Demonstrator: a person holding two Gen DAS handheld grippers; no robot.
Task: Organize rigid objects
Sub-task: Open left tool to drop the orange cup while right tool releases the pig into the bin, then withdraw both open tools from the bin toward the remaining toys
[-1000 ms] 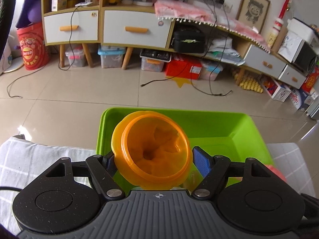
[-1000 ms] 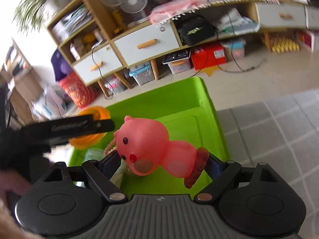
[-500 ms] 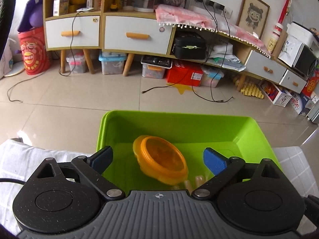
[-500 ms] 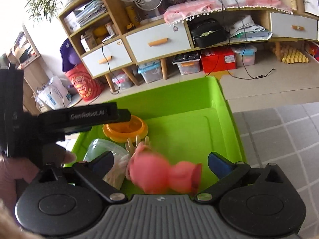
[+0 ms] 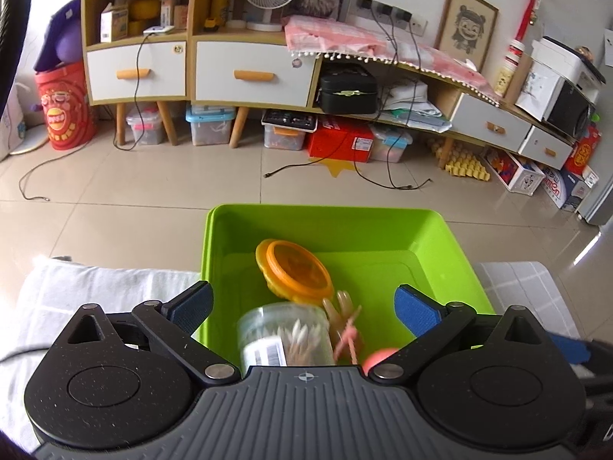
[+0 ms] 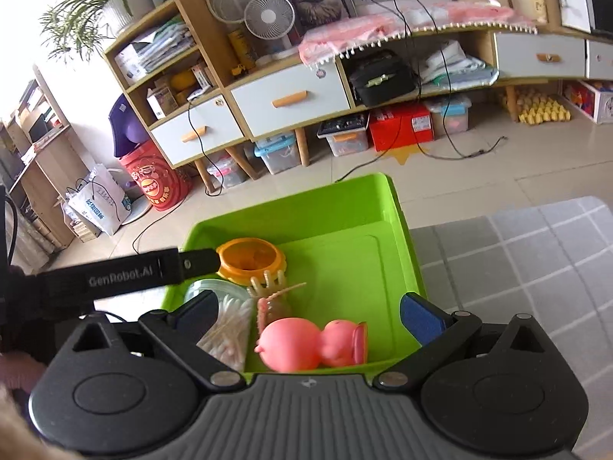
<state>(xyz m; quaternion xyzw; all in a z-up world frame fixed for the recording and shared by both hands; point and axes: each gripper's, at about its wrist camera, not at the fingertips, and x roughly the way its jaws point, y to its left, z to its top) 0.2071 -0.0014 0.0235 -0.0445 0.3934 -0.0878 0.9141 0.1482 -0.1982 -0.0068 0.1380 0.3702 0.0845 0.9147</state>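
orange cup (image 5: 294, 270) and pink pig toy (image 6: 306, 343) dropped from the jaws into green bin (image 5: 325, 218) | left gripper (image 5: 302, 306) jaws apart, empty, opening finished half a second back | right gripper (image 6: 306, 314) likewise | cup at 11 o'clock of pig | cotton-swab jar (image 5: 285, 335) at pig's 9

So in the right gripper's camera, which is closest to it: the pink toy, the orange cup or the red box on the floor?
1. Pink toy, in the green bin's near end.
2. Orange cup, farther back on the bin's left side.
3. Red box, across the floor under the shelf.
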